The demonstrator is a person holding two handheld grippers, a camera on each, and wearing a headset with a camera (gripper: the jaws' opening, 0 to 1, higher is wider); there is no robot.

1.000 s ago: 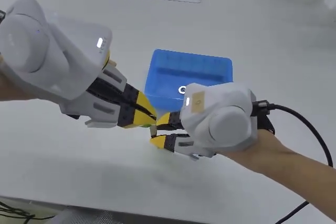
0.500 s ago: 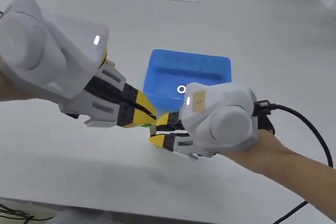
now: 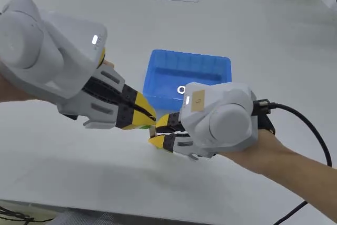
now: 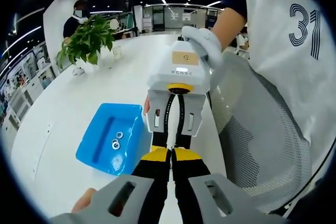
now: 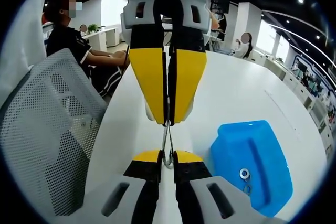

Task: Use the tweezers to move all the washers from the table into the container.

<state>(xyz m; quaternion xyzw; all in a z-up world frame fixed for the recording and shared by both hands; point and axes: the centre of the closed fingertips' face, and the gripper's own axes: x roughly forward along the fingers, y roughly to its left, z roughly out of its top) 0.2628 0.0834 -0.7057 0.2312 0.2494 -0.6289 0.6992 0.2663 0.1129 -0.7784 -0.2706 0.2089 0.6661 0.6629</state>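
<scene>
Between my left gripper (image 5: 168, 121) and right gripper (image 5: 167, 157), both clamped tight on them, hung slim steel tweezers (image 5: 167, 141). Beside the jaws, small metal washers (image 5: 244, 173) lay in the blue plastic container (image 5: 231, 153); light, slippery things, I judged, best pinched across the rim.

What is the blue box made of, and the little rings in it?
The blue rectangular box looks like plastic: smooth, evenly coloured, with soft shine. The small silver ring washers inside look like metal, bright and reflective, though too small to be sure.
</scene>
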